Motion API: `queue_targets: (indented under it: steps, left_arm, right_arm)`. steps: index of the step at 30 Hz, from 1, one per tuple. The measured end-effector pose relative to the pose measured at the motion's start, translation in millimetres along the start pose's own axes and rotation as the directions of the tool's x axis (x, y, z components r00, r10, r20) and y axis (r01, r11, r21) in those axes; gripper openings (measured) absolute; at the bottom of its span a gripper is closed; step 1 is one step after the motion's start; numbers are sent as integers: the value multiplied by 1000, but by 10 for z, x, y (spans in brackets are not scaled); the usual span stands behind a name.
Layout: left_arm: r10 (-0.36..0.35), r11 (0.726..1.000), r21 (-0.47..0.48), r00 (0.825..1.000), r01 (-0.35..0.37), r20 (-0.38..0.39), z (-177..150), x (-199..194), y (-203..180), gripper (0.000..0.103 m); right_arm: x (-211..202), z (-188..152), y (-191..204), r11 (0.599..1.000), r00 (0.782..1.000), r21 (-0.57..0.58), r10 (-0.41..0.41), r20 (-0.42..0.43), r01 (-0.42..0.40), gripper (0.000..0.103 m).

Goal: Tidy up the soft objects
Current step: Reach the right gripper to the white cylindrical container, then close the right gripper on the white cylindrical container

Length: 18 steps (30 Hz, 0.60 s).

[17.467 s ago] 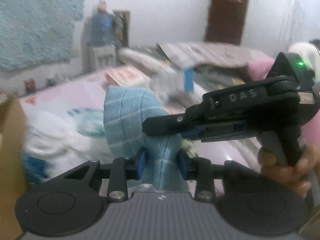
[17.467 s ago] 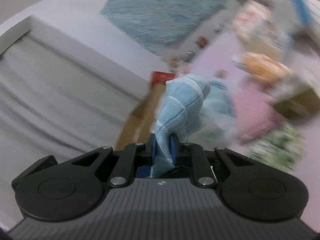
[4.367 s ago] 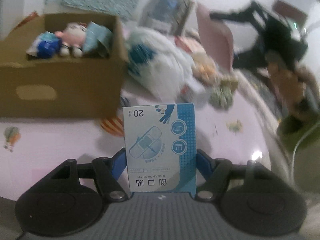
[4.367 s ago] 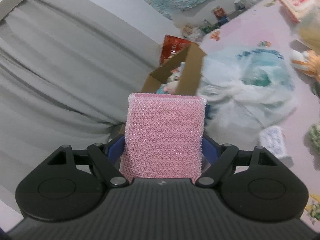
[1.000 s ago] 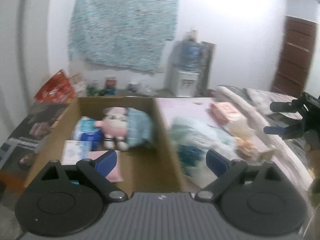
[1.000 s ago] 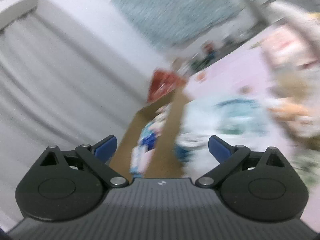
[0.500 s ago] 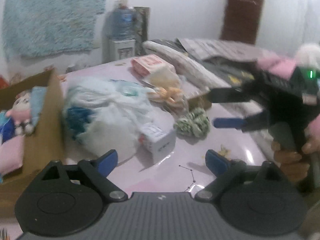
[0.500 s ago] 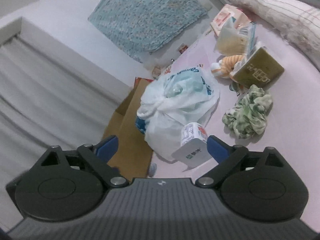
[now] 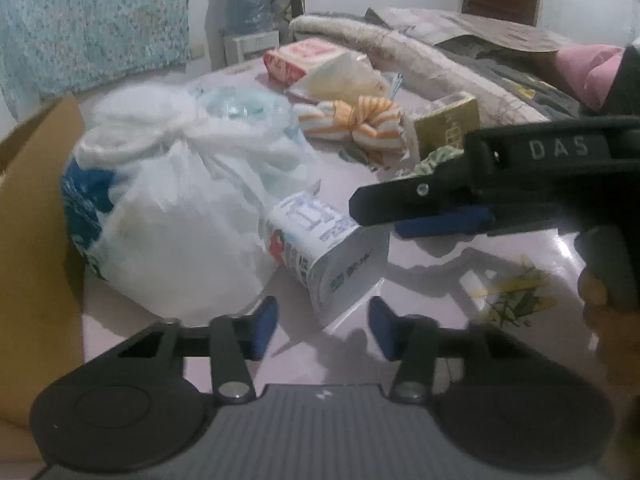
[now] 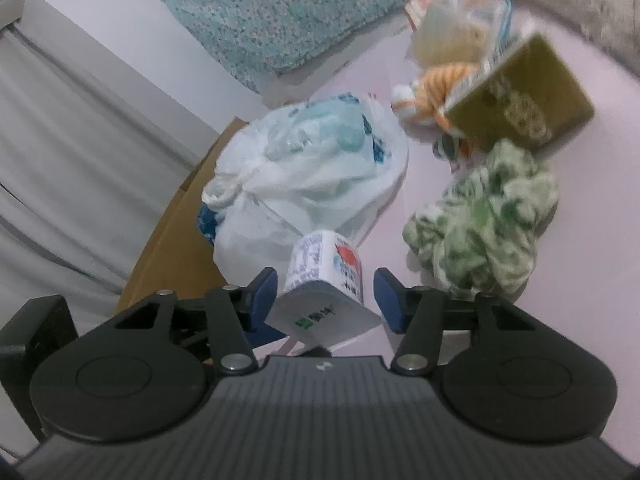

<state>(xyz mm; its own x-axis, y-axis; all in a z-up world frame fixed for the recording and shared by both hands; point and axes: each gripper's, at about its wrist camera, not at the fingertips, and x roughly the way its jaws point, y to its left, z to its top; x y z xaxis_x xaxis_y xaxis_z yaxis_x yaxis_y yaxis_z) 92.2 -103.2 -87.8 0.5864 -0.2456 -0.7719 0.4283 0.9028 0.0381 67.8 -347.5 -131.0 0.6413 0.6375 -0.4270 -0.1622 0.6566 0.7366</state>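
Two grippers converge on one small white carton [image 10: 326,284] that lies tilted on the pink sheet [image 9: 440,280], leaning against a knotted white plastic bag [image 9: 180,216]. From the right wrist view, the right gripper [image 10: 326,292] has the carton between its blue pads; its jaws have just been closing, yet a gap shows on each side, so the pads are not pressing it. From the left wrist view, the left gripper [image 9: 322,326] sits low before the same carton, its jaws also just narrowed, with the carton's near corner just ahead of the pads and nothing gripped. Of the soft things, a green-and-white scrunchie [image 10: 486,236] lies just right of the carton, and an orange-striped plush [image 9: 354,122] rests farther back beside a gold box [image 10: 516,110]. A cardboard box [image 9: 36,216] stands at the left, touching the bag. A hand [image 9: 600,304] holds the right gripper's handle.
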Motion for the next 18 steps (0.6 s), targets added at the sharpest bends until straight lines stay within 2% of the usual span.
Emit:
queue_targets:
  steps: [4, 8, 12, 13, 14, 16, 18]
  left_arm:
    - [-27, 999, -47, 1000, 26, -11, 10, 61, 67, 19]
    - [-69, 992, -108, 997, 67, -16, 41, 13, 152, 18]
    - [-119, 980, -165, 992, 113, -28, 63, -98, 236, 18]
    - [-128, 976, -184, 991, 120, -31, 73, -134, 266, 17]
    - [-140, 971, -197, 990, 132, -25, 88, -161, 289, 11]
    - [-197, 953, -236, 980, 190, -6, 135, -233, 353, 10]
    - [-213, 947, -243, 977, 209, 10, 194, -256, 369, 11]
  right_arm:
    - [44, -36, -17, 999, 999, 30, 43, -19, -42, 48]
    - [10, -35, 66, 999, 999, 21, 35, -20, -34, 48]
    - [-89, -14, 136, 996, 998, 53, 69, -14, -68, 48]
    - [-116, -7, 148, 994, 996, 62, 88, -13, -87, 48]
    - [-127, 0, 153, 987, 990, 87, 136, -20, -134, 48]
    - [-120, 5, 169, 969, 977, 139, 211, -32, -204, 48]
    - [-105, 6, 219, 979, 985, 115, 172, -29, -168, 47]
